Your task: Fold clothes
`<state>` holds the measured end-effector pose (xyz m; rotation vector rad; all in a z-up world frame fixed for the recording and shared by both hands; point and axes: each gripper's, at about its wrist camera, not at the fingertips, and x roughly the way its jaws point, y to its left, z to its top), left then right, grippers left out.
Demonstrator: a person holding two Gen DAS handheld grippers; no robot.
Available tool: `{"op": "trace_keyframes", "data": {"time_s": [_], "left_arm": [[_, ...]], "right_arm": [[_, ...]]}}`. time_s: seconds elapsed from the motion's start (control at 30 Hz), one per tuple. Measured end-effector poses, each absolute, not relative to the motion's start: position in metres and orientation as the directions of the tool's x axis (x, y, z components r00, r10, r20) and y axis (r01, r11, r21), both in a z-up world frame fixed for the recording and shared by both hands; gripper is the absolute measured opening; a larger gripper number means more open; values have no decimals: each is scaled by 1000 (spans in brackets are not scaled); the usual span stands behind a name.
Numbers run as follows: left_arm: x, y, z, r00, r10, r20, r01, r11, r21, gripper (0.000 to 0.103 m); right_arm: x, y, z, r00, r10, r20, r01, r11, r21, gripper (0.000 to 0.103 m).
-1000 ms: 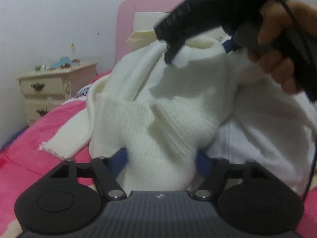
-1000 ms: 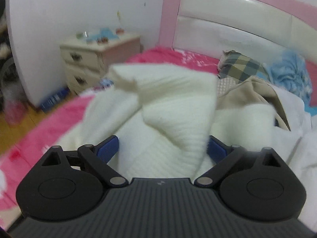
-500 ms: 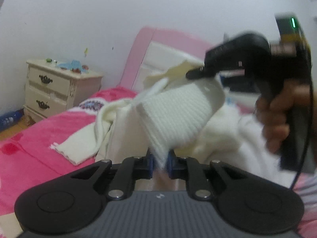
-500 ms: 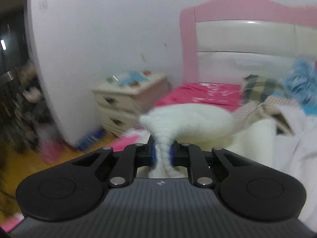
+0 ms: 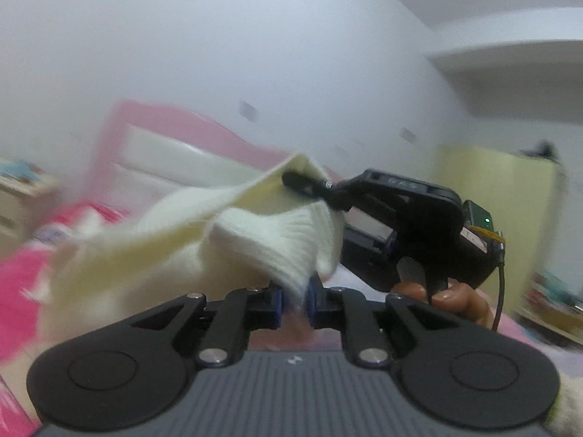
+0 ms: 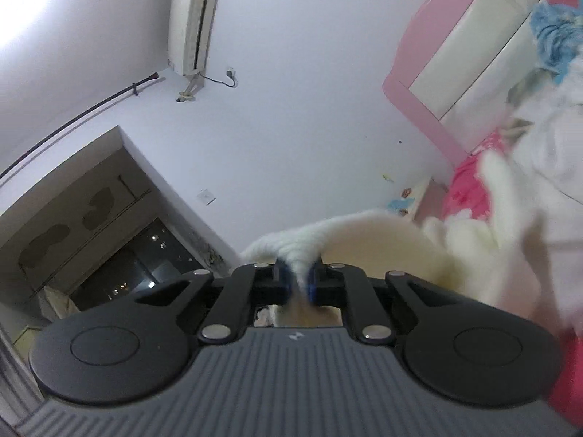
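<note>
A: Which step is this?

B: The lift-and-spread, I'd say. The cream knit sweater (image 5: pixel 255 233) is up off the pink bed (image 5: pixel 22 280), held at two spots. The left claw (image 5: pixel 293 296) has its blue pads pinched tight on a ribbed edge. The right claw (image 6: pixel 299 280) has just been closing, and it too has a bunch of the knit squeezed between its pads.

A: Where's the right claw in the left view?

B: To the right and a little farther off, with a fold of the sweater draped over its tip and the person's hand (image 5: pixel 448 300) on the handle. The rest of the garment trails down toward the bed on the left.

A: And next?

B: Likely draw the two claws apart so the held edge goes taut, let the body hang straight, then lay it flat on the bed. Both grips need to stay firm; ribbed knit stretches and could slip.
</note>
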<state>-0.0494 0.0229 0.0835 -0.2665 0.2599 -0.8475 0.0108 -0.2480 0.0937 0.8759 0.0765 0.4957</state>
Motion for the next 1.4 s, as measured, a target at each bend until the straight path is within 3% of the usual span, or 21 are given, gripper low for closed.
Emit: {"op": "trace_keyframes", "data": {"time_s": [0.13,0.23,0.3,0.4,0.47,0.53,0.7,0.83,0.93,1.1,1.27,1.3,1.37,1.4], "left_arm": [[-112,14,69,413,-887,-205,816,461,-349,13],[-141,-6,34,221,-902,-371,859,360,-363,18],[-149,-19,1,158,-846,-509,857,374,-355,29],[-150,-20,-42,118,-748,-653,817,447,-365,35],[-148,-6,-52,146,-719,-679,780,506,-368,44],[-140,19,-47,181,-732,-656,731,547,-408,64],[-98,71,-42,354,-757,-549,543,644,-538,80],[-25,77,-47,541,-632,-554,310,763,-567,87],[29,64,-57,602,-502,-621,164,838,-520,87],[84,51,-83,600,-366,-711,32,899,-436,83],[103,43,-99,609,-341,-716,-9,900,-436,81],[104,41,-101,614,-334,-715,-9,903,-430,74],[105,36,-103,623,-326,-711,4,910,-414,55],[104,34,-104,626,-329,-707,19,912,-409,42]], "right_arm": [[-112,-244,70,900,427,85,-325,531,783,7],[-194,-243,42,934,356,-14,-197,549,812,7],[-228,-238,16,937,309,-160,-60,598,799,8],[-248,-227,-16,836,265,-481,178,698,694,12],[-254,-221,-27,754,251,-607,251,744,619,14],[-261,-218,-18,741,204,-640,250,800,545,22],[-250,-228,11,791,112,-602,177,899,400,53],[-176,-209,13,788,158,-594,32,955,296,58],[-123,-191,5,803,183,-568,-54,970,236,64],[-25,-205,-17,802,115,-586,-8,983,183,79],[57,-243,-56,753,179,-633,87,927,365,79],[69,-250,-66,744,225,-629,96,896,434,77],[81,-260,-81,736,254,-628,147,845,514,58],[85,-264,-87,733,258,-630,178,820,544,27]]}}
